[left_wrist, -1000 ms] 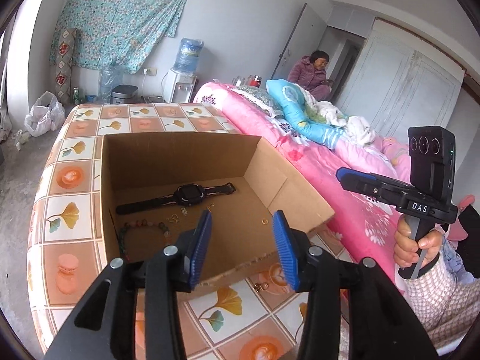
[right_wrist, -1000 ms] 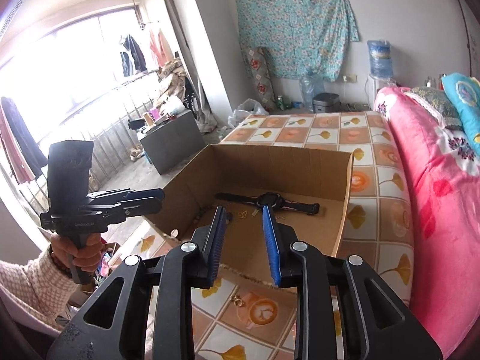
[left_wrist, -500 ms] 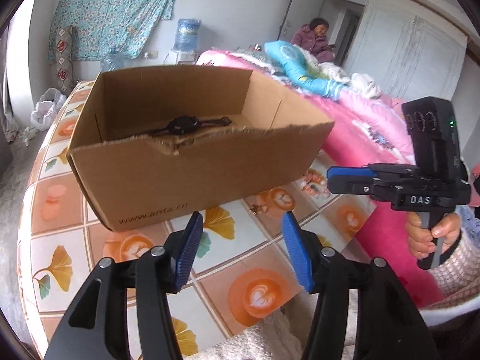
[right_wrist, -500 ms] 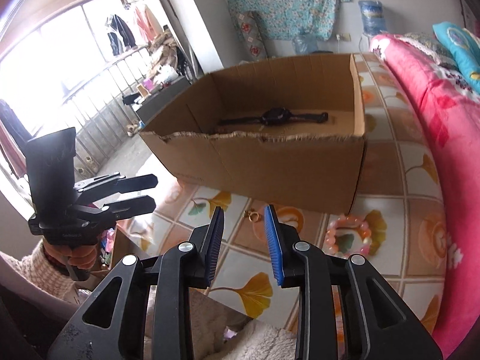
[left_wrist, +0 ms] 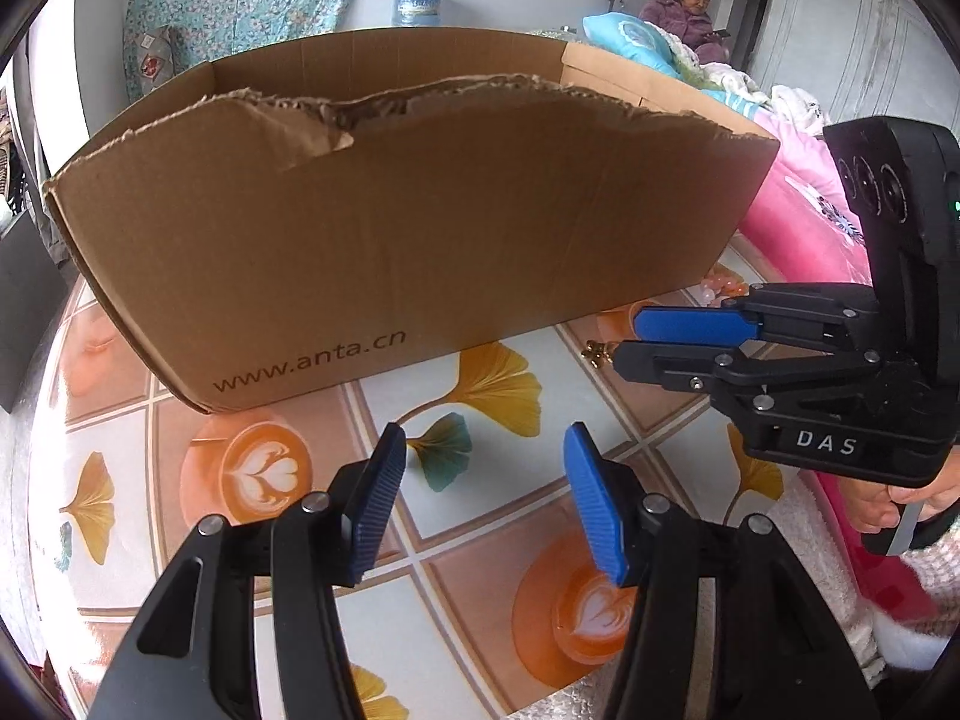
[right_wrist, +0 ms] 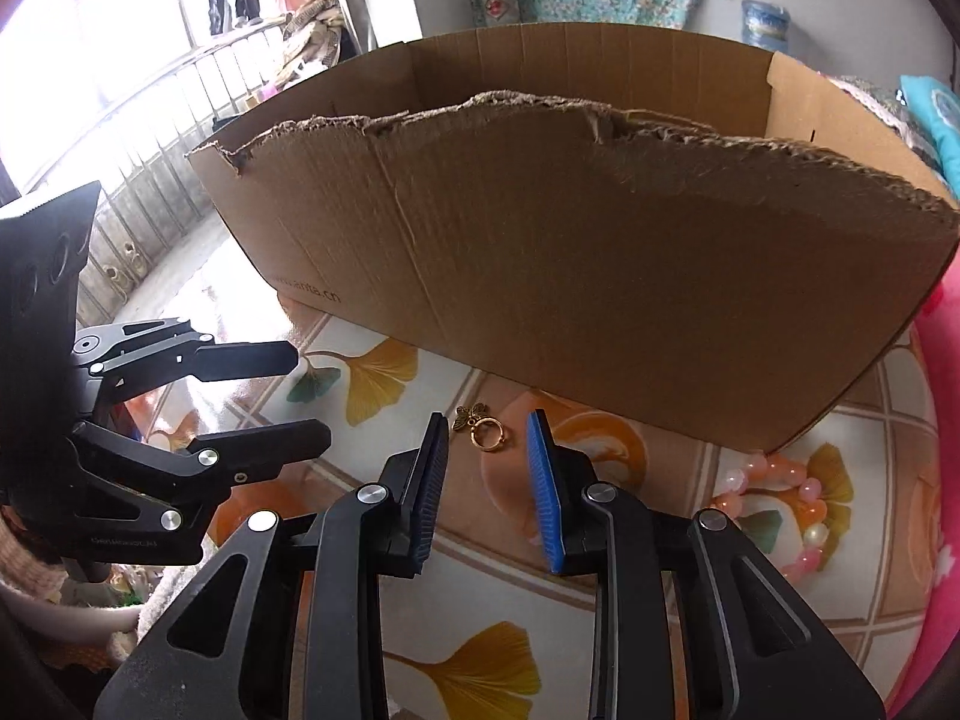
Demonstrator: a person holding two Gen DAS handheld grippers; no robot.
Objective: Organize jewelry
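Right gripper [right_wrist: 486, 468] low over the tiled tablecloth [right_wrist: 480, 618], fingers parted and empty, gold earring [right_wrist: 480, 429] lying just ahead between the fingertips, pink bead bracelet [right_wrist: 780, 504] off to their right, cardboard box [right_wrist: 600, 276] beyond, left gripper [left_wrist: 483, 489] wide apart, holding nothing

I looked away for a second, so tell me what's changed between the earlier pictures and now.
Both grippers dropped from above the cardboard box to tabletop level in front of it, so its inside is now hidden. The right gripper has closed in on the gold earring, which lies just ahead of its open fingertips. The left gripper stays open and empty. The earring, the pink bead bracelet and the box have not moved.
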